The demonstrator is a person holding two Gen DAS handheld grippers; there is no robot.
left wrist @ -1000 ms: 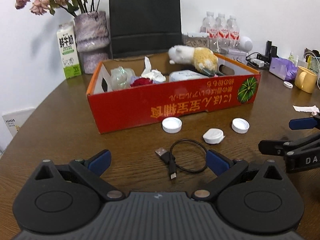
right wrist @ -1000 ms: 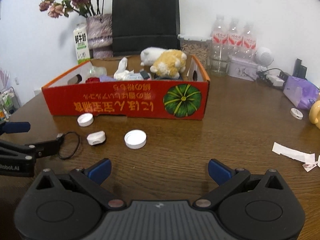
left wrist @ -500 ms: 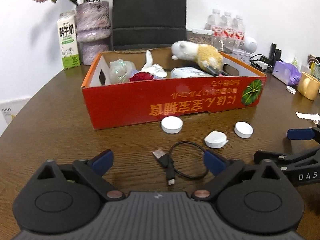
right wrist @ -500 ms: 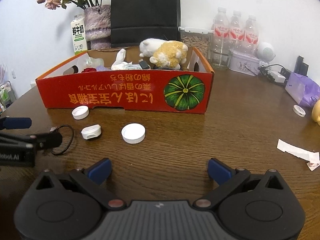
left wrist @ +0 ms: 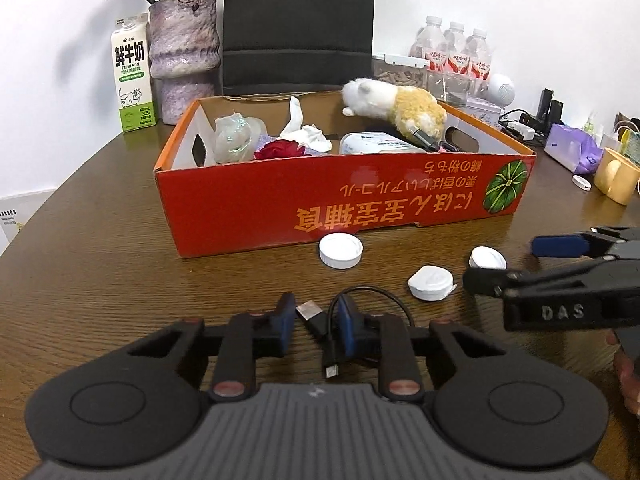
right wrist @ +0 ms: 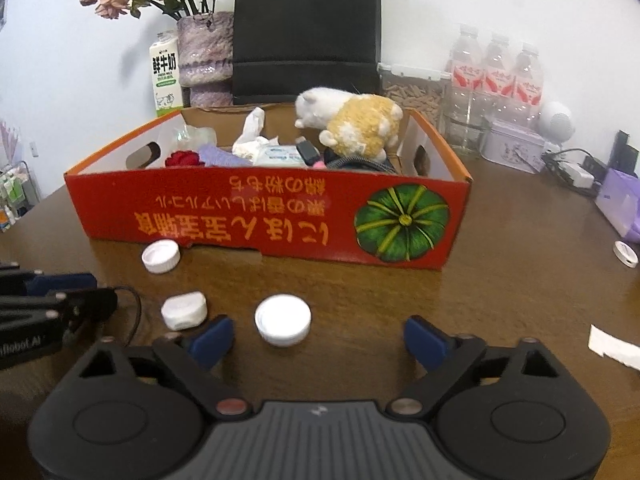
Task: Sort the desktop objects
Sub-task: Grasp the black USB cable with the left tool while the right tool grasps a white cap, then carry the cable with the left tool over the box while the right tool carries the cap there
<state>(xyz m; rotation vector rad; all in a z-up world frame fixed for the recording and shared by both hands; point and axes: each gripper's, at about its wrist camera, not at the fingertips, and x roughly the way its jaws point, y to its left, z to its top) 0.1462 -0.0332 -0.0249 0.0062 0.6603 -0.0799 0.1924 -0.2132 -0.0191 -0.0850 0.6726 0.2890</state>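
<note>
Your left tool (left wrist: 311, 322) is nearly shut around the cable (left wrist: 320, 326) on the tabletop (left wrist: 100, 280); pinch its plug end firmly before lifting toward the box (left wrist: 344, 204). Your right tool (right wrist: 316, 340) gapes wide, holding nothing.

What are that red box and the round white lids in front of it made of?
The red box looks like printed cardboard: brown raw inner walls, folded edges, cut handle holes. The white lids look like moulded plastic, smooth and slightly glossy; one shows a ribbed rim. I can't tell more from these views.
</note>
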